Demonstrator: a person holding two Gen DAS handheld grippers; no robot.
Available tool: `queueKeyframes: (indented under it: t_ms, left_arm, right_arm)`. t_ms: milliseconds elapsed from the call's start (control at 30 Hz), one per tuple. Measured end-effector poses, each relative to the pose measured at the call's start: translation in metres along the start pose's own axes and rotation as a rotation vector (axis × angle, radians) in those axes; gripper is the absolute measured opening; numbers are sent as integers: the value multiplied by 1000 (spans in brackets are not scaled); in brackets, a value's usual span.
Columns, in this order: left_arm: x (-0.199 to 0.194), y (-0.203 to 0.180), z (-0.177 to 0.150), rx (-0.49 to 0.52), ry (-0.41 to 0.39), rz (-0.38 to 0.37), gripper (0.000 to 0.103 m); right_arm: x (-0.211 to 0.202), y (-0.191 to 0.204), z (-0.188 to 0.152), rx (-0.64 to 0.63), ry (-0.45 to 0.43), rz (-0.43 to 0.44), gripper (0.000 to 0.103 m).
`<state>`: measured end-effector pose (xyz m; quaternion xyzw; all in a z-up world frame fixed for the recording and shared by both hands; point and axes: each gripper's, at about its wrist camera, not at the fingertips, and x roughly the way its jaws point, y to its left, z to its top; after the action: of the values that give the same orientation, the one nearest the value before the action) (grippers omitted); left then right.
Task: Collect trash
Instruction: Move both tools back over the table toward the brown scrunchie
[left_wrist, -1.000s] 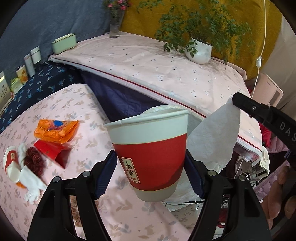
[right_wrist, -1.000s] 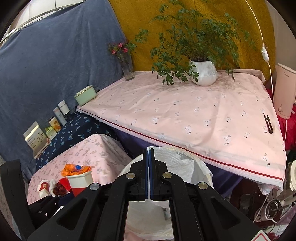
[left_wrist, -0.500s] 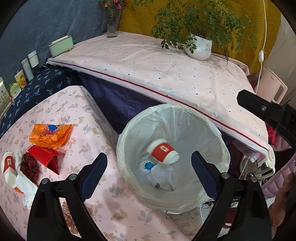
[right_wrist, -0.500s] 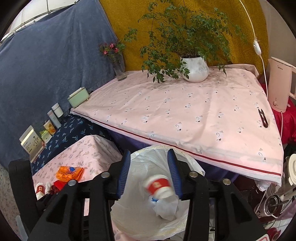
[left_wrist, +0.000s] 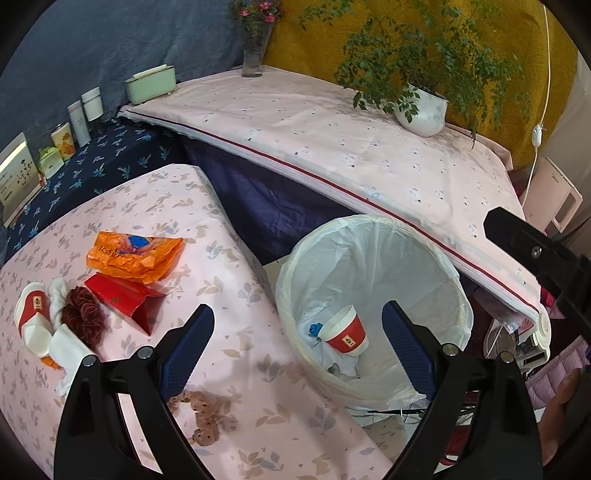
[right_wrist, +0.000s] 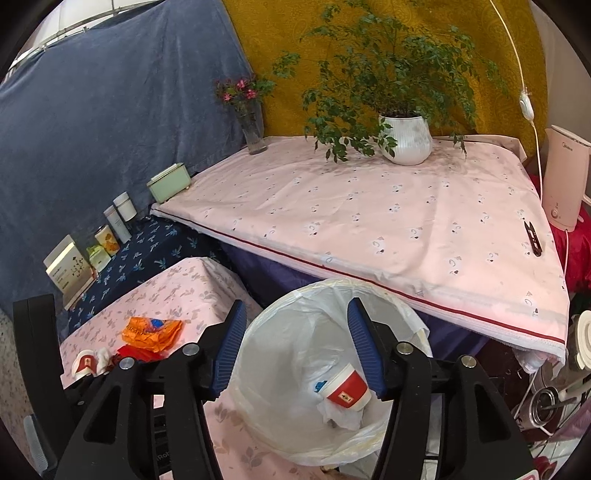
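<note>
A red-and-white paper cup (left_wrist: 345, 332) (right_wrist: 345, 387) lies tilted inside the white-lined bin (left_wrist: 369, 223) (right_wrist: 332, 286), on a crumpled white tissue (right_wrist: 341, 415). My left gripper (left_wrist: 297, 332) hangs open and empty over the bin's near rim. Above the bin, my right gripper (right_wrist: 297, 339) has its jaws opening, nothing between them. On the low flowered table (left_wrist: 258, 406) lie an orange wrapper (left_wrist: 135, 251) (right_wrist: 153, 332), a red carton (left_wrist: 122, 299), a crushed cup (left_wrist: 33, 317), a dark red scrunchie-like wad (left_wrist: 83, 319), a white tissue (left_wrist: 68, 347) and brown scraps (left_wrist: 203, 413).
Behind the bin a higher pink-sheeted table (right_wrist: 369, 206) holds a potted plant (right_wrist: 406, 144), a vase (right_wrist: 253, 129), a green box (right_wrist: 170, 182) and black clippers (right_wrist: 532, 238). A pink kettle (right_wrist: 565, 181) stands right. Tins and boxes line a dark blue shelf (left_wrist: 92, 173).
Both grippers opened. The cup left the left gripper and the white tissue left the right one; both now lie in the bin.
</note>
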<state>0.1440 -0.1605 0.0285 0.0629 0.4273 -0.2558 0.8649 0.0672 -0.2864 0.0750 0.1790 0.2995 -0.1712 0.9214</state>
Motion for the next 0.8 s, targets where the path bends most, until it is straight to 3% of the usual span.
queueKeyframes:
  t_ms: [467,800]
  left_arm:
    - [-26,59,-18,-90,-26,75,88]
    - [-44,124,-48,-217,-18,132,88]
  right_arm:
    - [-9,51,-23,-86,24,26,65]
    - [-12,91,-54,-154,72,64,70]
